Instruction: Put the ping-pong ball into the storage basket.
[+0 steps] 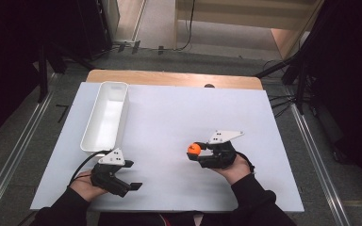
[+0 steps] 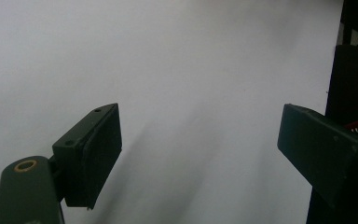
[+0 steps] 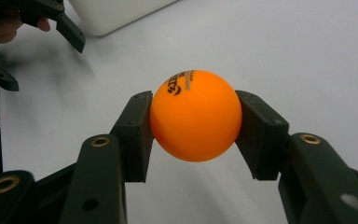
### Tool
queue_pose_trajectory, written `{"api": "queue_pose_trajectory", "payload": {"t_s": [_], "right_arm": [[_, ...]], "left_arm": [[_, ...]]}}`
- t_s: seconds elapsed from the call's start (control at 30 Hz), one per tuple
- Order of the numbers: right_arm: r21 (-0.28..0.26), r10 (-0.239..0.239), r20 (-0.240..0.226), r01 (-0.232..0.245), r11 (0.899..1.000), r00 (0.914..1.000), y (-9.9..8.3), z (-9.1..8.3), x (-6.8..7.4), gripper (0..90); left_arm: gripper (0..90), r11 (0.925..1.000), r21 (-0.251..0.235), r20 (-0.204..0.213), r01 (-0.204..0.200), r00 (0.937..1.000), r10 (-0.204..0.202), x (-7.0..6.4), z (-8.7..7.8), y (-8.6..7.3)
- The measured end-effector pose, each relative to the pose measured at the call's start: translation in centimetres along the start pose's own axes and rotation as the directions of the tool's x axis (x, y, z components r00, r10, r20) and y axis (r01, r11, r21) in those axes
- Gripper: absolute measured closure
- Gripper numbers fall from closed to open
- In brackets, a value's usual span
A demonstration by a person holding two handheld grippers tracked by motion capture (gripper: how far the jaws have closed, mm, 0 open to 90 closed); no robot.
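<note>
An orange ping-pong ball [image 3: 195,115] with black print is pinched between both jaws of my right gripper [image 3: 193,133]. From above, the ball [image 1: 193,149] and the right gripper [image 1: 198,153] sit right of the table's middle, pointing left. My left gripper [image 1: 131,181] rests near the front left edge, held by a hand, pointing right. Its jaws stand wide apart in the left gripper view, and the left gripper [image 2: 200,144] has only bare white table between them. The left gripper [image 3: 42,32] also appears far off at the upper left of the right gripper view.
A long white bin [image 1: 119,89] stands lengthwise at the back left of the white table [image 1: 169,113]; its corner [image 3: 116,14] shows in the right gripper view. A wooden strip [image 1: 169,77] edges the table's far side. Dark stands flank both sides.
</note>
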State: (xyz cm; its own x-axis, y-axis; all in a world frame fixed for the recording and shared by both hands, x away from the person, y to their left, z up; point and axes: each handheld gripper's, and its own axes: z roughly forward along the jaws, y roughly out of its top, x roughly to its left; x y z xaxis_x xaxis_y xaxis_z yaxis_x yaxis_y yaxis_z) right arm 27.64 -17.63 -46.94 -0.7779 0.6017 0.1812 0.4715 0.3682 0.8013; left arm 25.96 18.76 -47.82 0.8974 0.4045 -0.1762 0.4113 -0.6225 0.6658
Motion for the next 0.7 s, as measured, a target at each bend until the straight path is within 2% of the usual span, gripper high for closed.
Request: {"api": "queue_pose_trajectory", "payload": {"t_s": [0.6,0.7], "right_arm": [[0.001,-0.005,-0.007,0.005,1.0,1.0,0.51,0.64,0.26,48.6],[-0.001,-0.006,-0.01,0.005,1.0,0.9999,0.62,0.76,0.31,48.6]], "left_arm": [[13.9,1.0,-0.008,0.002,0.0,1.0,0.0,0.01,0.04,-0.04],[13.9,1.0,0.003,0.001,-0.002,1.0,0.002,0.0,-0.03,0.01]]}}
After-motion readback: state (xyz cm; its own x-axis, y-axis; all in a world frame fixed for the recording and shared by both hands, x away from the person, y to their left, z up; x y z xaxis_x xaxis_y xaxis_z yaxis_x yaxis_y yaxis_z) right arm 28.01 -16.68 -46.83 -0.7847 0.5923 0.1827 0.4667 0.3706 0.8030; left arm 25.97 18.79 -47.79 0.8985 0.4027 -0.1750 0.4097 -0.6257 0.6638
